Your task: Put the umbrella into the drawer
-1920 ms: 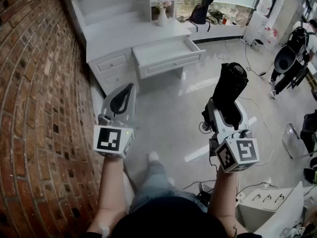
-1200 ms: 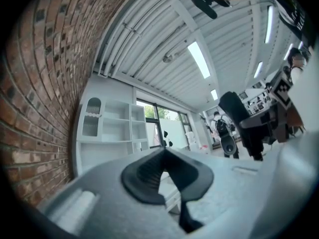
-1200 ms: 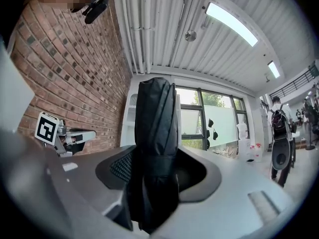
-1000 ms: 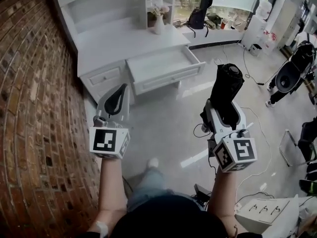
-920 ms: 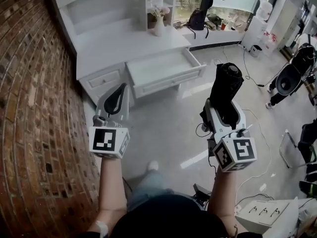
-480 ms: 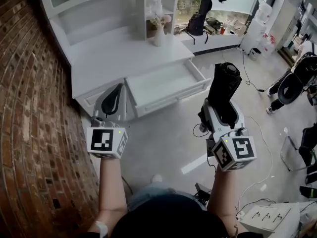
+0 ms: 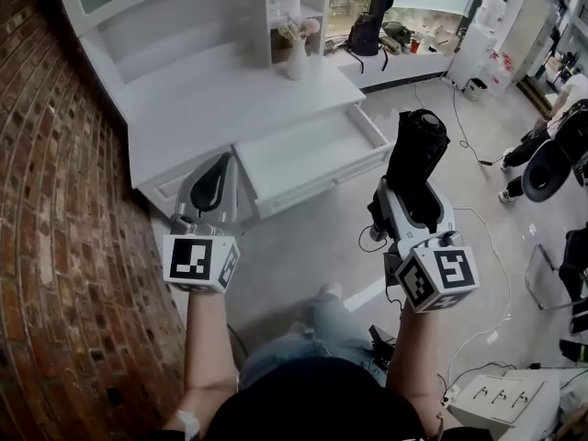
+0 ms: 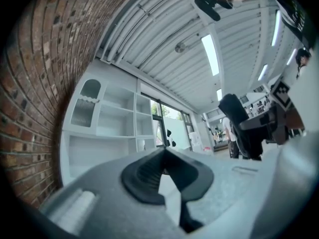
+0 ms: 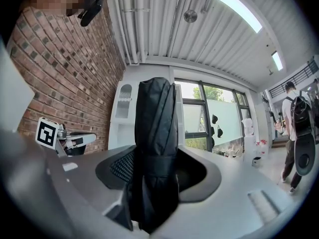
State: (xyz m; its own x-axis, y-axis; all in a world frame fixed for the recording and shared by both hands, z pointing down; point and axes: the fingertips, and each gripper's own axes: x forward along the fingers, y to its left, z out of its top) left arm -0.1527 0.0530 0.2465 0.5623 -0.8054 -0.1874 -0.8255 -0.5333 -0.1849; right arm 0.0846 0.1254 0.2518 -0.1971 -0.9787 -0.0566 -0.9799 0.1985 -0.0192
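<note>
A folded black umbrella [image 7: 413,162] stands upright in my right gripper [image 7: 410,202], whose jaws are shut on its lower part; the right gripper view shows the umbrella [image 9: 155,148] rising between the pads. The white desk [image 7: 230,90] ahead has its wide middle drawer [image 7: 308,159] pulled open, with nothing visible inside. My left gripper [image 7: 216,177] is shut with nothing in it, held in front of the desk's left side; in the left gripper view the gripper [image 8: 164,158] shows its jaw tips meeting.
A brick wall [image 7: 55,246] runs along the left. A white vase with flowers [image 7: 296,53] stands on the desk's back right by shelving. Cables [image 7: 478,219] trail over the grey floor at right. People with backpacks [image 7: 551,145] stand far right. A white box [image 7: 501,398] sits at lower right.
The desk and open drawer have come closer and lower in the head view as I walk toward them. Both grippers keep the same pose, the umbrella still held.
</note>
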